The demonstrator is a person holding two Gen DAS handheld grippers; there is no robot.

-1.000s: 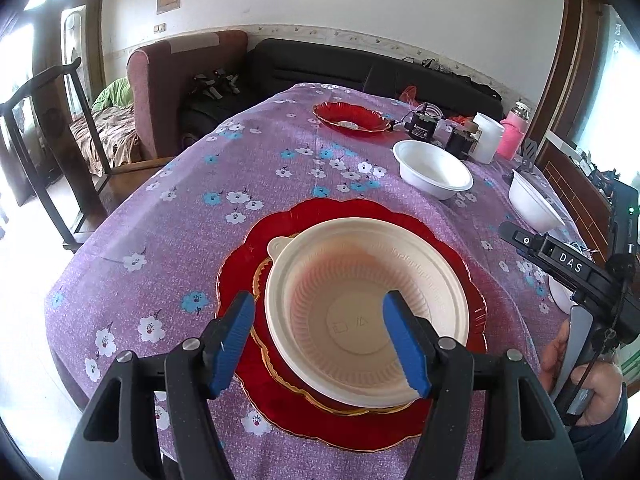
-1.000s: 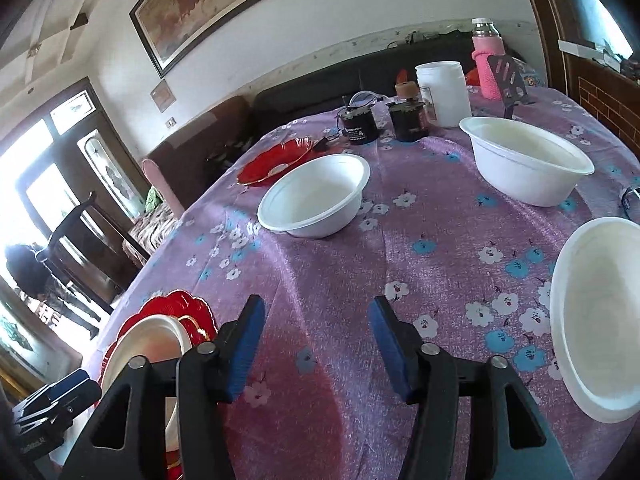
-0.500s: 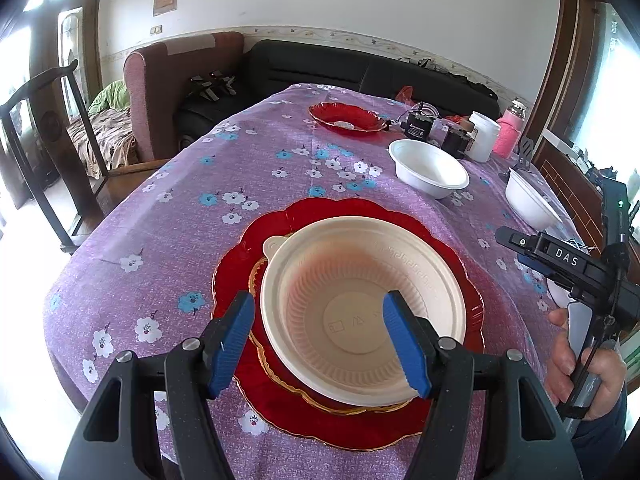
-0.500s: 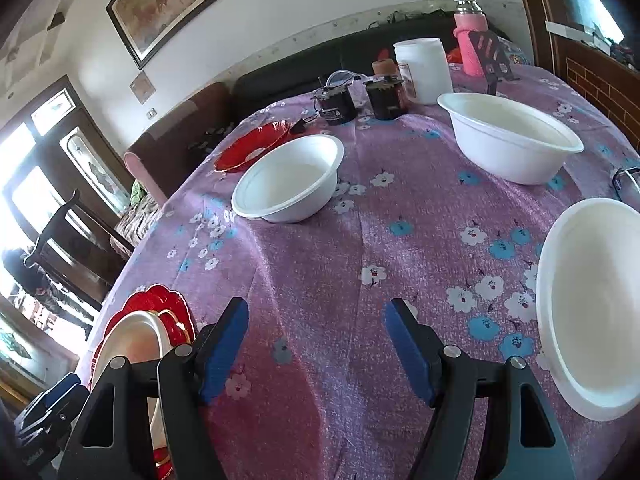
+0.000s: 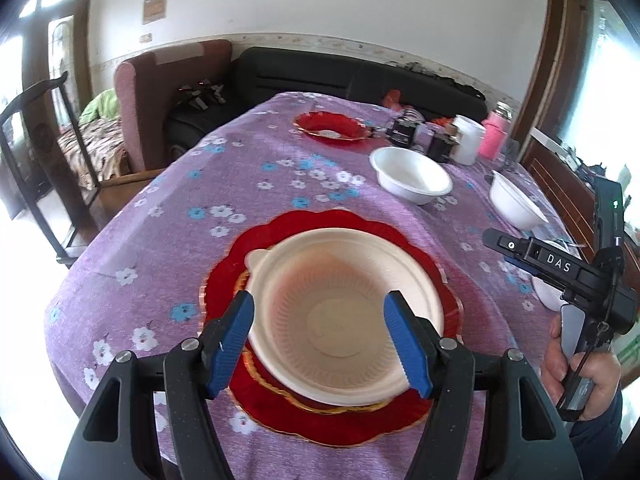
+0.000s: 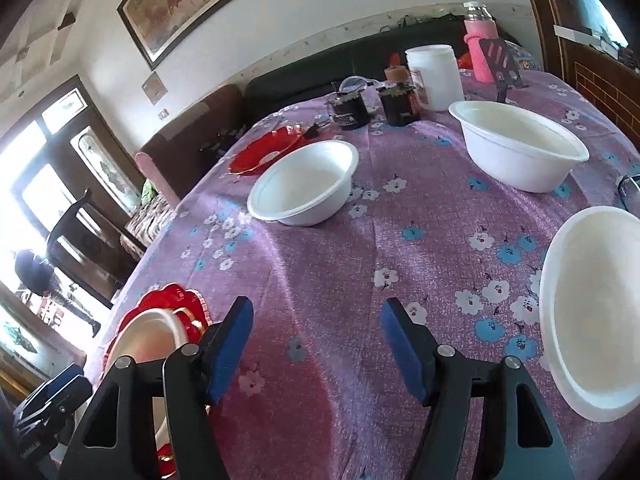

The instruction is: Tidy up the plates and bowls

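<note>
Left claw (image 5: 318, 338) gapes over cream bowl (image 5: 344, 316) — on red plate (image 5: 320, 420).

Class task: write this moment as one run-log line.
left tongs: open above cream bowl on red plates | right tongs: open, empty, over tablecloth | white bowls: unstacked

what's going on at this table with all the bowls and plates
A person is sorting dishes with a handheld gripper in each hand. The left gripper hovers open over a cream bowl that sits on stacked red plates; its pads are not gripping it. The right gripper is open over bare purple tablecloth, its jaws having just closed a little, nothing between them. Three white bowls, and, and another red plate lie apart on the table.
</note>
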